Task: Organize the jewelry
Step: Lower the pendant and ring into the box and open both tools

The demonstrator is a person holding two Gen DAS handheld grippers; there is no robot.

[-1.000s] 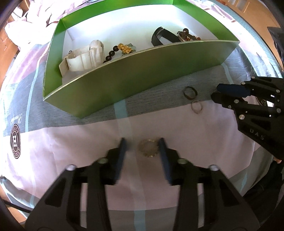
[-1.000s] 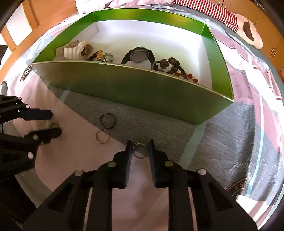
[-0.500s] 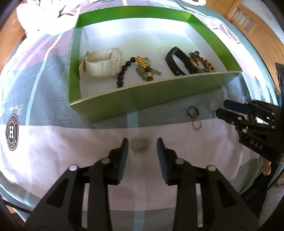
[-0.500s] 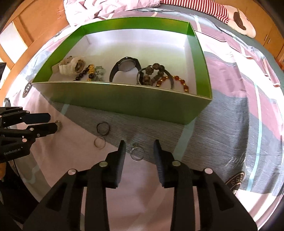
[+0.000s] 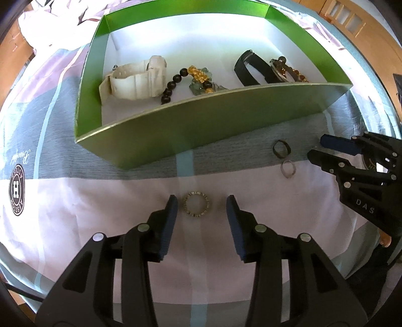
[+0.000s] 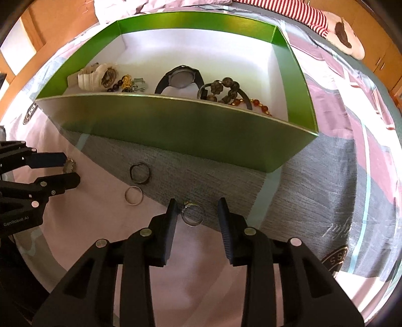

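Observation:
A green box [image 5: 201, 125] [image 6: 176, 125] with a white floor holds a white watch [image 5: 135, 80], a black bead bracelet with gold charm [image 5: 198, 75], a black watch [image 6: 179, 79] and bead bracelets [image 6: 226, 88]. On the bedsheet lie a studded gold ring [image 5: 196, 207], a dark ring [image 5: 281, 149] [image 6: 140, 172], a plain silver ring [image 5: 288, 169] [image 6: 134, 195] and a silver ring with a setting [image 6: 192, 213]. My left gripper [image 5: 201, 211] is open around the studded ring. My right gripper [image 6: 196, 213] is open around the set ring.
The bedsheet [image 5: 75, 213] has pink, grey and pale blue patches with round logos [image 5: 16, 193]. A striped cloth [image 6: 301, 12] and a plush toy [image 6: 349, 42] lie behind the box. Wooden furniture [image 6: 37, 30] stands at the edges.
Both grippers rose away from the sheet, then came back down close over their rings. The right gripper's jaws, narrow around the set ring a second ago, now stand wider.

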